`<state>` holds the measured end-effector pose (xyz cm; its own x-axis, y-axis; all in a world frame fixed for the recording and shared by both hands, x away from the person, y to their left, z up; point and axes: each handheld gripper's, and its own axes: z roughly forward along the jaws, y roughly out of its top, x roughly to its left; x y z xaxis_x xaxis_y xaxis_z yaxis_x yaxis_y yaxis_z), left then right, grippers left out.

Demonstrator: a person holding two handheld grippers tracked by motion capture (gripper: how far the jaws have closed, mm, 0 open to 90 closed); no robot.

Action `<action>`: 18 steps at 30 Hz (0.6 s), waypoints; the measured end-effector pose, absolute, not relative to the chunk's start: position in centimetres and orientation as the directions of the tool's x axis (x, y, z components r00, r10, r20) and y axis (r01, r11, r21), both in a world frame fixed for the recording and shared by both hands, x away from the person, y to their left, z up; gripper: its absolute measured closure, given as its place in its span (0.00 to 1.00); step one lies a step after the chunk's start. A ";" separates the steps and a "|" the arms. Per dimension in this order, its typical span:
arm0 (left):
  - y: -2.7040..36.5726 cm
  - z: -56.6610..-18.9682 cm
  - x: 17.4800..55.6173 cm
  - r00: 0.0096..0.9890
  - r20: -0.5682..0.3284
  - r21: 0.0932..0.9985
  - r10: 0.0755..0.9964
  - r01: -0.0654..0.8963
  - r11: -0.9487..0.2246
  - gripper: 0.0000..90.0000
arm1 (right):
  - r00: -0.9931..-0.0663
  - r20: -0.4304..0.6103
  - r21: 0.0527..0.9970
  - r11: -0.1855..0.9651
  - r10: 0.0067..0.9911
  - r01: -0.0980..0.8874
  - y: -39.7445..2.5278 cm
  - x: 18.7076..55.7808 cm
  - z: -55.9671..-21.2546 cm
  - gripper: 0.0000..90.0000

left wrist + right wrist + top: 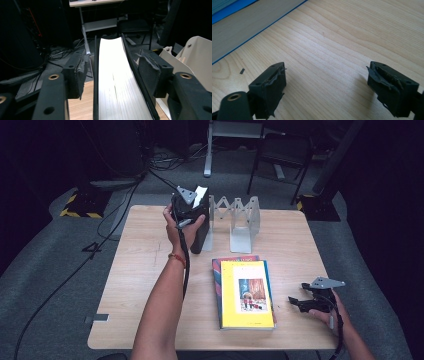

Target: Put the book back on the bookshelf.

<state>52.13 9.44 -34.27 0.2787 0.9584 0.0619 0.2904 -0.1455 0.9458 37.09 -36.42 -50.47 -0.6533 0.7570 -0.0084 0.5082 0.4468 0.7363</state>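
Left gripper (192, 202) up at far-left of the light wooden table (145, 270), its jaws astride a black-covered book with white page block (112, 82), standing upright on the tabletop just beside the grey metal accordion-style book rack (240, 222). From the left gripper view: pads sit either side of the covers, narrow gap showing on both sides, esp. left pad. So jaws look narrowed round the book but not clamped; contact not confirmed. Book seems to stand w/ its own weight on the table.

Right gripper (312, 300) low at near-right of table, jaws spread wide, nothing between them, bare wood below per the right gripper view. Just beside it: yellow-covered book (247, 292) lying flat atop a blue-edged book (216, 285), stack near table centre.

Step in hand, as judged: seat the black book into the rack's leftmost slot.

How to do it well:
- Keep book vertical; it's tall and thin-based, will topple if let go early.
- Confirm spine/cover rests vs. a rack divider before backing off.
- Withdraw straight up or back, no sideways drag; pads are frayed, could snag cover.
- Rack is light sheet metal, prob. slides if shoved; press gently.
- Right gripper free: can steady rack, or prep for yellow book next.
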 end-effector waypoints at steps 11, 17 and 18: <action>11.2 -33.1 50.3 0.319 0.108 0.943 0.941 0.267 -0.199 0.39 | -0.653 -0.008 0.736 0.446 0.758 0.509 -36.4 37.1 -50.5 0.17; 12.1 -33.0 49.3 0.346 0.111 0.944 0.932 0.257 -0.208 0.38 | -0.652 -0.008 0.736 0.446 0.758 0.509 -36.4 37.1 -50.5 0.17; 12.3 -33.0 49.1 0.353 0.110 0.944 0.929 0.256 -0.209 0.38 | -0.652 -0.008 0.736 0.446 0.758 0.509 -36.4 37.1 -50.5 0.17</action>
<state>49.08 12.30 -33.01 0.3532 0.9291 0.1096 0.2561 -0.2087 0.9438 37.09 -36.40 -50.47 -0.6520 0.7581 -0.0080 0.5093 0.4458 0.7361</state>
